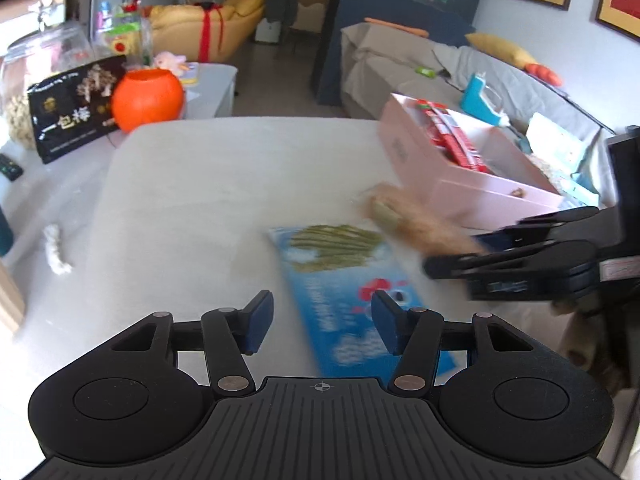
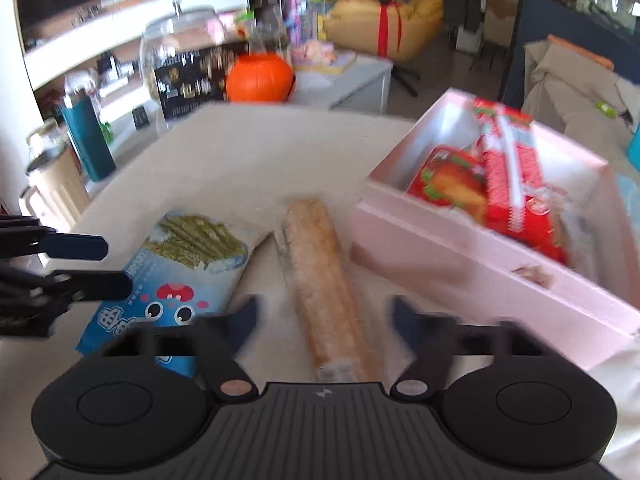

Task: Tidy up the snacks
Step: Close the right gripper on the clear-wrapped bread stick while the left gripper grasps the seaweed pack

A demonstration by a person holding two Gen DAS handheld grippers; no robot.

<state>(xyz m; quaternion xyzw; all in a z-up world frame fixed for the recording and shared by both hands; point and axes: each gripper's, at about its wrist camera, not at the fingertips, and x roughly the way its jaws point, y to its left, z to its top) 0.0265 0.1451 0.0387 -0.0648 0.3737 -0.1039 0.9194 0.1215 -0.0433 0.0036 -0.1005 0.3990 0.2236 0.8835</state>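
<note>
A blue snack bag [image 1: 340,304] [image 2: 176,276] printed with green sticks lies flat on the pale table [image 1: 208,200]. My left gripper [image 1: 322,322] [image 2: 100,266] stands open over its near end, and its right finger overlaps the bag. A long tan snack in clear wrap [image 2: 324,280], blurred in the left wrist view [image 1: 416,220], lies beside the bag. My right gripper [image 2: 324,316] [image 1: 452,254] straddles it, open, with a gap on each side. A pink box [image 1: 480,196] [image 2: 460,248] at the right holds red snack packs [image 1: 452,140] [image 2: 508,172].
Beyond the table's far left edge stand an orange pumpkin-shaped pot [image 1: 148,98] [image 2: 258,78], a black bag [image 1: 72,112], a glass jar [image 1: 44,64] and a teal bottle [image 2: 88,140]. A covered sofa [image 1: 460,76] runs behind the pink box.
</note>
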